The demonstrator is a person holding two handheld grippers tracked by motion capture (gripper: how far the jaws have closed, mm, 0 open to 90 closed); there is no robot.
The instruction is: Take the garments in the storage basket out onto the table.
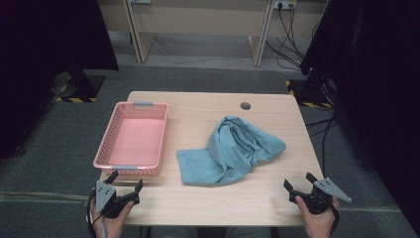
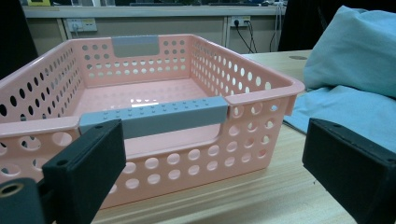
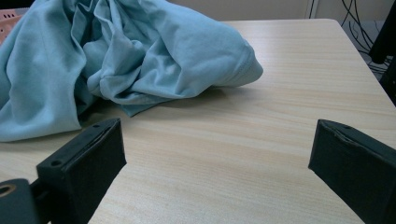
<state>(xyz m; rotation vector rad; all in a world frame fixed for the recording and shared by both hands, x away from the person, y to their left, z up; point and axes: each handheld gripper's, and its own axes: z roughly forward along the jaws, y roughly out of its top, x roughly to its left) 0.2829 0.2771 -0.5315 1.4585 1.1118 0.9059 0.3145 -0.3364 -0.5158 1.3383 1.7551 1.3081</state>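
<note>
Both grippers wide apart, holding nothing, at the table's near edge.

I see the left gripper [image 1: 127, 187] facing the empty pink basket [image 1: 105, 142] near the left edge; the crumpled blue cloth [image 1: 233, 151] lies mid-table, ahead of my right gripper [image 1: 298, 184]. A loose pinch could drag trailing folds off the edge.

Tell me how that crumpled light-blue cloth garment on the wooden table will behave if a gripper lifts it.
The crumpled light-blue cloth garment looks soft and floppy: its folds sag, so it would probably drape and unfurl from a single pinch. It seems light for its bulk. Pushed across the wooden table, it would likely bunch up rather than slide whole.
</note>
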